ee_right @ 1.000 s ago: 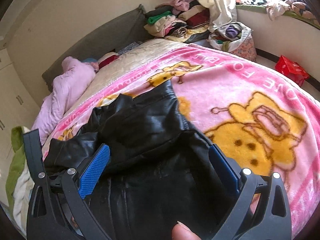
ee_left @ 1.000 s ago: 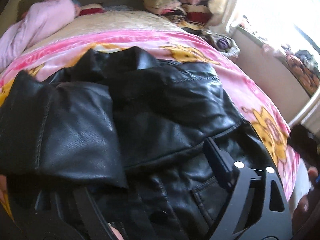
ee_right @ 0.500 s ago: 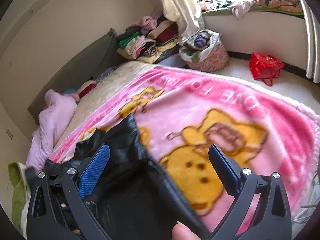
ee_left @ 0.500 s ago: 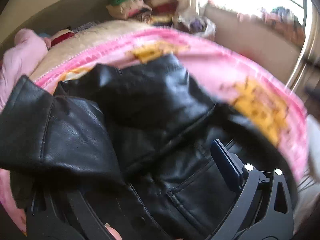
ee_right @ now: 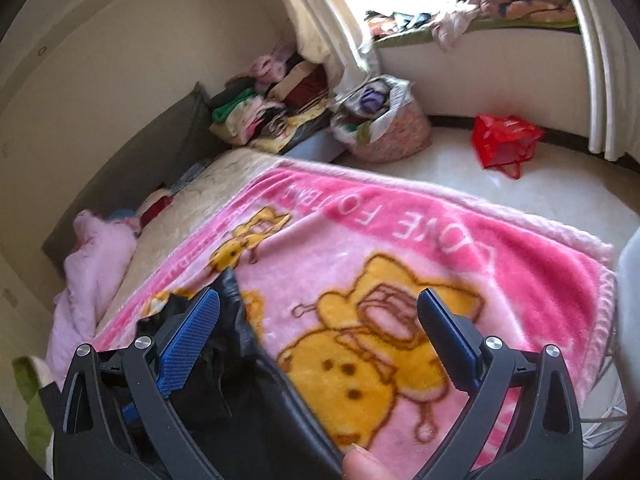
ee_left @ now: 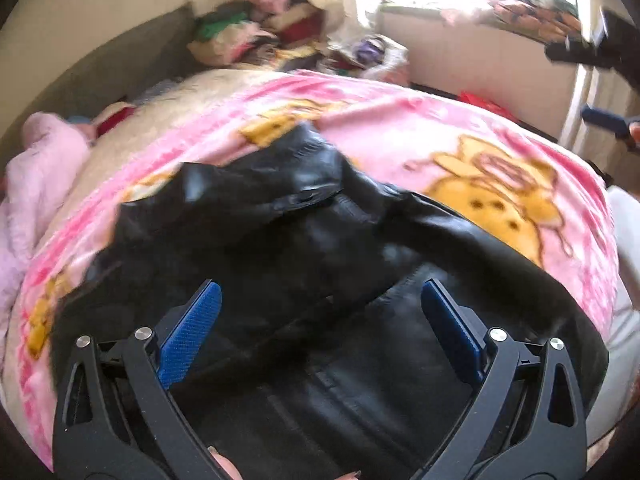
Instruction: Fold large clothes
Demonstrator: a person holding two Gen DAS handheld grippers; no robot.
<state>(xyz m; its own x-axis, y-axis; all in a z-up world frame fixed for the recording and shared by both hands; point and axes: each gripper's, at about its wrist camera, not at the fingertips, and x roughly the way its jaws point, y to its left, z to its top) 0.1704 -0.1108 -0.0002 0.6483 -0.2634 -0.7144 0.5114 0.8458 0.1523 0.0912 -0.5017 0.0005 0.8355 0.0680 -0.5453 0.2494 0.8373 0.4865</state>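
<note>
Your left gripper (ee_left: 320, 312) has let go of the sleeve it was holding up a second ago; its jaws now stand wide and empty above the black leather jacket (ee_left: 304, 248). Your right gripper (ee_right: 318, 320) has swung away from the jacket toward the bed's far side, jaws wide too, gripping nothing. That looks like one fold laid down, with both tools free for the next.

The jacket lies on the pink blanket (ee_left: 420, 120), toward the near edge of the bed, which shows as pale bedding (ee_right: 224, 184) past the blanket's far edge. It is bunched, glossy and creased, one flap lying across the body, not yet a neat rectangle. Expect stiff, springy leather that resists staying folded.
</note>
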